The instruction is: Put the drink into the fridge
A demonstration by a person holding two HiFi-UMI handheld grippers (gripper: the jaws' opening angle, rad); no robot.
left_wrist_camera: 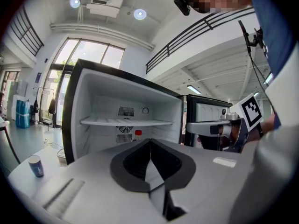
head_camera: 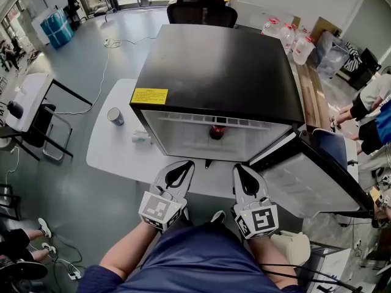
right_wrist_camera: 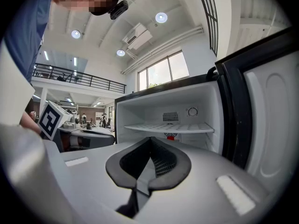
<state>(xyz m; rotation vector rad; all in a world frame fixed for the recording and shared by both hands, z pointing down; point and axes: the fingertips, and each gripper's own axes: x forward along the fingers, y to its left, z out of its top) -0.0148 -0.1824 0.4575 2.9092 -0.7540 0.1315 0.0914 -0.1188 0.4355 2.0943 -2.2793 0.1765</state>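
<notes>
A black mini fridge stands on the white table, its door swung open to the right. The drink, a dark bottle with a red cap, stands inside on the fridge floor under the shelf. Its cap shows in the left gripper view as the drink and in the right gripper view as the drink. My left gripper and right gripper hover side by side just in front of the fridge opening. Both are shut and empty: left gripper, right gripper.
A paper cup and a small white object sit on the table left of the fridge. A black office chair stands behind it. Plastic jugs and seated people are at the right.
</notes>
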